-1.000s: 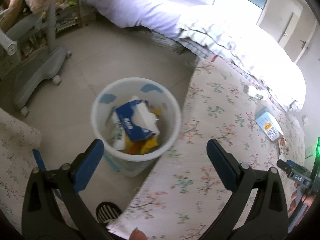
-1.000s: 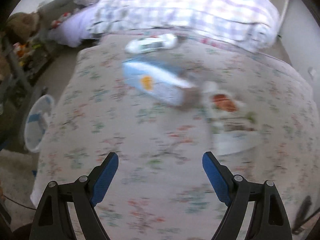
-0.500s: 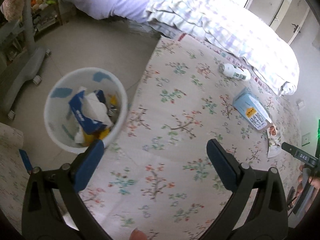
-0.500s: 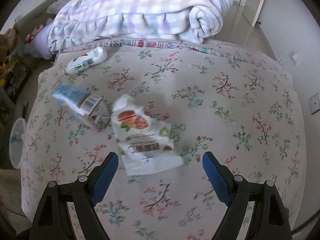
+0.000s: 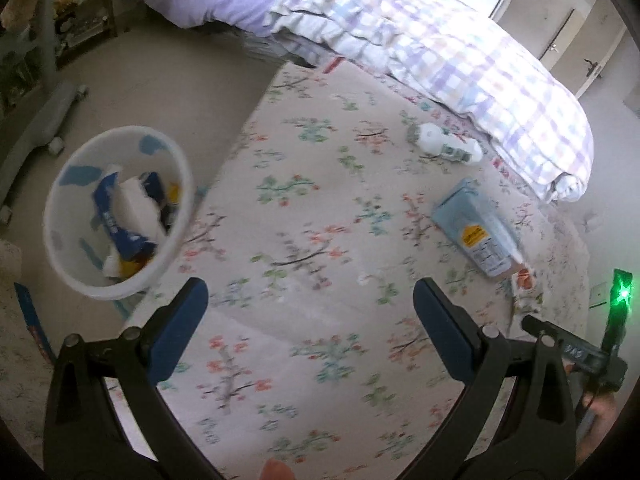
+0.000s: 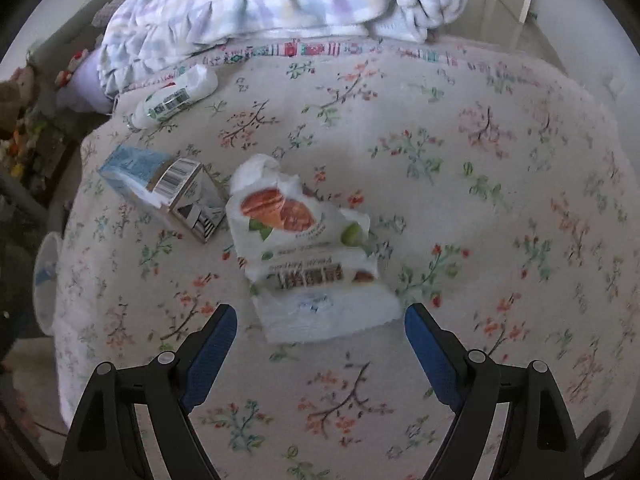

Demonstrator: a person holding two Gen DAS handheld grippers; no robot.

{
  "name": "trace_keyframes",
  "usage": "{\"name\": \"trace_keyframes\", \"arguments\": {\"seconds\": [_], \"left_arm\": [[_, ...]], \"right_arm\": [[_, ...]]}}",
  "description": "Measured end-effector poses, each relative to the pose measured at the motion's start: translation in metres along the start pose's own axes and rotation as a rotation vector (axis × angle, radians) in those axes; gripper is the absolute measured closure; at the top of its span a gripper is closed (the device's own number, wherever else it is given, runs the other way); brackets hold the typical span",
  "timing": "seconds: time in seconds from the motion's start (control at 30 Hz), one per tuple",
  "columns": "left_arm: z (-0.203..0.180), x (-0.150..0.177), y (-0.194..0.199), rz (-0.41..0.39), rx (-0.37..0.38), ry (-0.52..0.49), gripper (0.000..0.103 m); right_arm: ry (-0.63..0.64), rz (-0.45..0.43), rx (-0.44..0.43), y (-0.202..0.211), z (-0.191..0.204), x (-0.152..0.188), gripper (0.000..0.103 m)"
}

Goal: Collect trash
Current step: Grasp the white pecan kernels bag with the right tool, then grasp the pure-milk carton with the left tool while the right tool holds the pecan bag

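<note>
Your right gripper (image 6: 316,344) sat wide open, empty, lined up over crumpled white snack wrapper (image 6: 304,248) on floral bedspread (image 6: 500,184), probably next grab. Left gripper (image 5: 308,320) also spread, empty, near white plastic trash bin (image 5: 116,216) beside bed.

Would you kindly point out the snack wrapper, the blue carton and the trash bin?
snack wrapper (image 6: 304,248), right wrist view, printed middle.
blue carton (image 6: 160,188), right wrist view, barcode side.
trash bin (image 5: 64,256), left wrist view, inner wall.

Soft daylight, overexposed glare top right, motion blur, fisheye edge warp, dark vignette corners.
</note>
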State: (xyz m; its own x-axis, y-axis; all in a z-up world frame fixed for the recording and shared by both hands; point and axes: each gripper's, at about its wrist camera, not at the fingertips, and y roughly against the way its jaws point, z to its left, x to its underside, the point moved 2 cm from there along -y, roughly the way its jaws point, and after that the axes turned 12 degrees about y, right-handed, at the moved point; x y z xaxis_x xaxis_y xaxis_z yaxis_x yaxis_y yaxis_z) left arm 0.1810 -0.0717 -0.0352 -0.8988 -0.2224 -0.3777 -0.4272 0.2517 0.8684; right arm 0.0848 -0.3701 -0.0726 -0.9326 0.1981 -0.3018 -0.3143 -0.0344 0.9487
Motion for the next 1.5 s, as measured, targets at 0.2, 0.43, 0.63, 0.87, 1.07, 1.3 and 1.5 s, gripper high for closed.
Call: {"name": "trace_keyframes", "arguments": {"seconds": [0.2, 0.43, 0.63, 0.87, 1.07, 1.3, 1.5], "left_arm": [[-0.044, 0.006, -0.018, 0.01, 0.035, -0.017, 0.001], [-0.101, 0.012, -0.047, 0.041, 0.112, 0.054, 0.001], [-0.152, 0.022, -0.064, 0.016, 0.146, 0.058, 0.001], [-0.166, 0.039, -0.094, 0.003, 0.099, 0.089, 0.001], [-0.171, 0.038, -0.086, -0.055, 0.086, 0.037, 0.015], [-0.163, 0.043, -0.071, -0.041, 0.109, 0.0, 0.029], [-0.156, 0.045, -0.057, -0.015, 0.107, -0.051, 0.047]], "right_arm": [[0.035, 0.017, 0.04, -0.013, 0.008, -0.015, 0.016], [0.063, 0.036, 0.064, -0.023, 0.005, -0.018, 0.021], [0.066, 0.019, 0.049, -0.011, -0.011, -0.011, 0.022], [0.028, 0.021, 0.049, -0.003, -0.04, -0.002, 0.022], [-0.007, 0.015, 0.045, 0.005, -0.064, 0.007, 0.022], [-0.044, 0.006, 0.013, 0.012, -0.067, 0.012, 0.022], [-0.053, -0.004, -0.014, 0.02, -0.066, 0.014, 0.022]]}}
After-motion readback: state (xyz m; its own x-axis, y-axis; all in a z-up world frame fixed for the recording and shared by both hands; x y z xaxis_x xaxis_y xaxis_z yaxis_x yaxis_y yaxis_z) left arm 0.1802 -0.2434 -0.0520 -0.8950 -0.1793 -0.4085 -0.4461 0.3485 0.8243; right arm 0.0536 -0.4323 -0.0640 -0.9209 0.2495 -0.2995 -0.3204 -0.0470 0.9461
